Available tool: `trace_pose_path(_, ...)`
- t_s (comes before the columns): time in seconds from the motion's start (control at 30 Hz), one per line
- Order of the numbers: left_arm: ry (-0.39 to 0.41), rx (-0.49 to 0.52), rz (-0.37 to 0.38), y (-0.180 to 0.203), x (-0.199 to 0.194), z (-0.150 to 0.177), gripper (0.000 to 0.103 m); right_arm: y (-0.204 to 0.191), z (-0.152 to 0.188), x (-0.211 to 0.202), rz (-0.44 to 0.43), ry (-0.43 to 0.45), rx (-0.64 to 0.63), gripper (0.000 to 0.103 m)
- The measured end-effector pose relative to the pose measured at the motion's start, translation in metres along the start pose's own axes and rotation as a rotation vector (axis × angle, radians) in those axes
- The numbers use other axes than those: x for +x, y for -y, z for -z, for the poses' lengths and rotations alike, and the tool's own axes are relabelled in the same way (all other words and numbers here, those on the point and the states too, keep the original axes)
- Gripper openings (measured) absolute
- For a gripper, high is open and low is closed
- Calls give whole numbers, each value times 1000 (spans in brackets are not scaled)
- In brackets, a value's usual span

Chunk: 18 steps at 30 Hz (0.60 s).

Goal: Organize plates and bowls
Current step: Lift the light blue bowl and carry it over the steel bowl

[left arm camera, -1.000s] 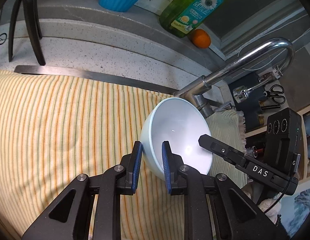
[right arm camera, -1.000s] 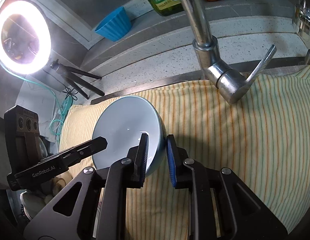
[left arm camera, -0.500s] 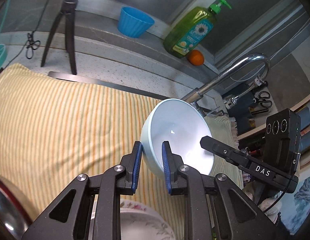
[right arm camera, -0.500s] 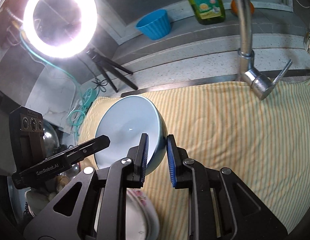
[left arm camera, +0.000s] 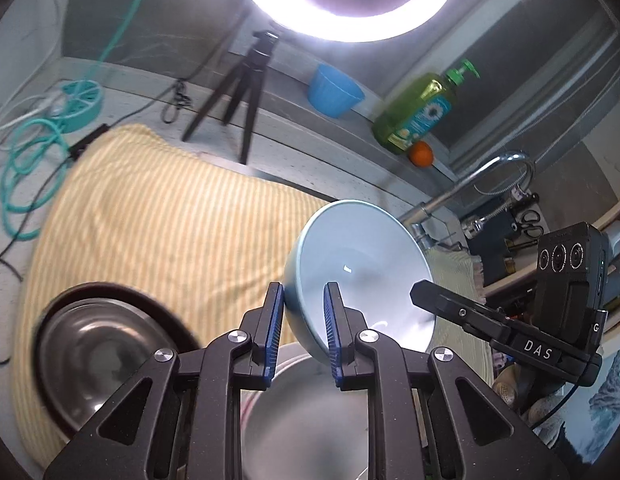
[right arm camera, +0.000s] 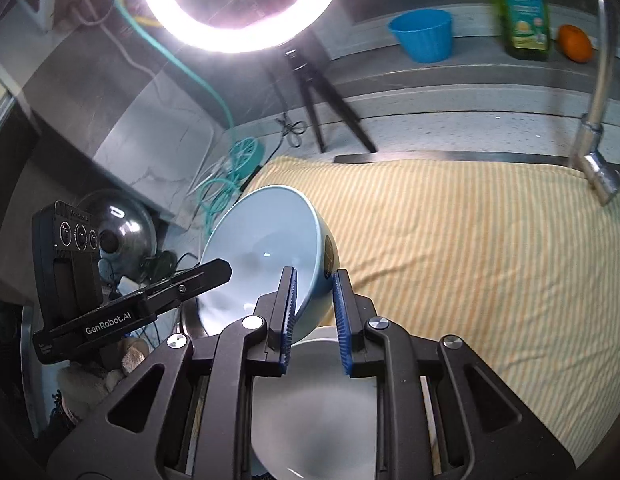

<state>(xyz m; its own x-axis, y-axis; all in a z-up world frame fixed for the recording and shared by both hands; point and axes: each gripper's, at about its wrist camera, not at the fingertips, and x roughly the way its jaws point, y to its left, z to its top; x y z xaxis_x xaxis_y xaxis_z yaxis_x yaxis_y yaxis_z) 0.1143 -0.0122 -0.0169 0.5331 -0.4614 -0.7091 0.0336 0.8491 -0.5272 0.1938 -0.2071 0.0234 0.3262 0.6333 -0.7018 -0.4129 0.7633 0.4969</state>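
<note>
A pale blue bowl (left arm camera: 362, 264) is held in the air by both grippers, one on each side of its rim. My left gripper (left arm camera: 301, 328) is shut on the bowl's left rim. My right gripper (right arm camera: 315, 312) is shut on the bowl (right arm camera: 266, 256) at its right rim. Each gripper shows in the other's view as a black arm with a camera block. Below the bowl lies a white dish (right arm camera: 322, 408), also in the left wrist view (left arm camera: 306, 412). A steel bowl (left arm camera: 98, 360) sits to the left of it.
A yellow striped cloth (right arm camera: 470, 248) covers the counter. A chrome tap (right arm camera: 594, 128) stands at the right. A ring light on a tripod (right arm camera: 246, 0), a blue cup (right arm camera: 424, 36), a green soap bottle (right arm camera: 522, 8) and an orange (right arm camera: 576, 42) line the back ledge. Teal cable (left arm camera: 26, 168) lies at left.
Both grippers have pulled back and up with the bowl held between them. The white dish and the steel bowl have come into view below.
</note>
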Motion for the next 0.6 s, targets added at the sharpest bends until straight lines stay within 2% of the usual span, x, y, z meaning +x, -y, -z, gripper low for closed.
trace_pose_path(0.27, 41, -60, -54, -45, -36, 12, 17, -48, 8, 41, -39, -68, -75, 19)
trace_pose_path(0.6, 58, -112, -116, -90, -62, 30, 17, -83, 23, 88, -51, -153, -137, 19)
